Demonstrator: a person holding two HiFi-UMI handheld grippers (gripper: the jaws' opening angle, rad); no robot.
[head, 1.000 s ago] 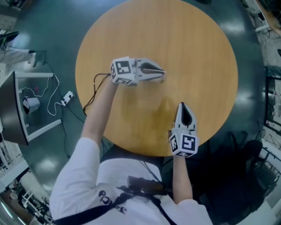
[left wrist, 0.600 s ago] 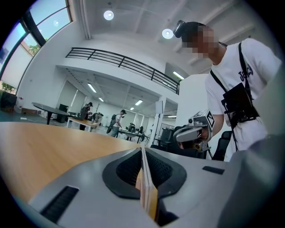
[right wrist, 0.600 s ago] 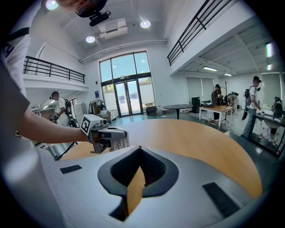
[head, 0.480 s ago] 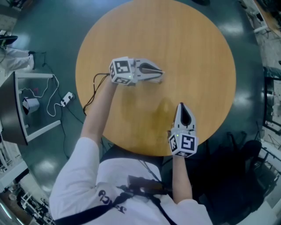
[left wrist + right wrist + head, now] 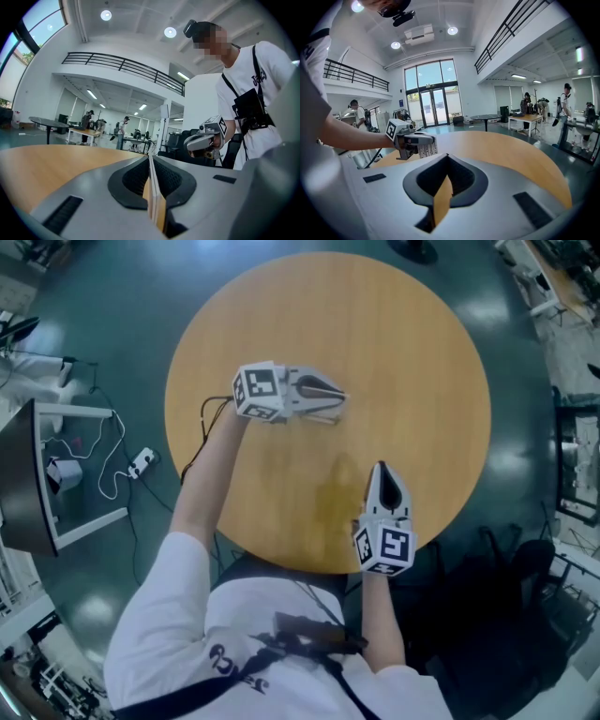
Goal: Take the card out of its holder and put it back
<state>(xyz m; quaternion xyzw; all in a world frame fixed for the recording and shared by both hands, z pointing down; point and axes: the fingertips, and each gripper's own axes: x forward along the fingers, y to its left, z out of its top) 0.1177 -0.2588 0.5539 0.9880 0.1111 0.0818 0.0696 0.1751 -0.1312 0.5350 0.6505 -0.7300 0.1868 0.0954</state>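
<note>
My left gripper (image 5: 343, 397) hovers over the left half of the round wooden table (image 5: 412, 352), pointing right. It is shut on a thin white printed card (image 5: 426, 149) that hangs edge-down below its jaws. In the left gripper view the card's edge (image 5: 151, 187) runs straight between the pads. I cannot tell whether a holder is round the card. My right gripper (image 5: 380, 467) sits near the table's front edge, pointing away from me. Its tips (image 5: 447, 155) meet and nothing is between them. The two grippers are well apart.
The table stands on a dark green floor. A cable and a white plug (image 5: 142, 457) lie on the floor at the left beside a dark stand (image 5: 21, 479). A black chair (image 5: 539, 563) is at the right. People and desks are far off.
</note>
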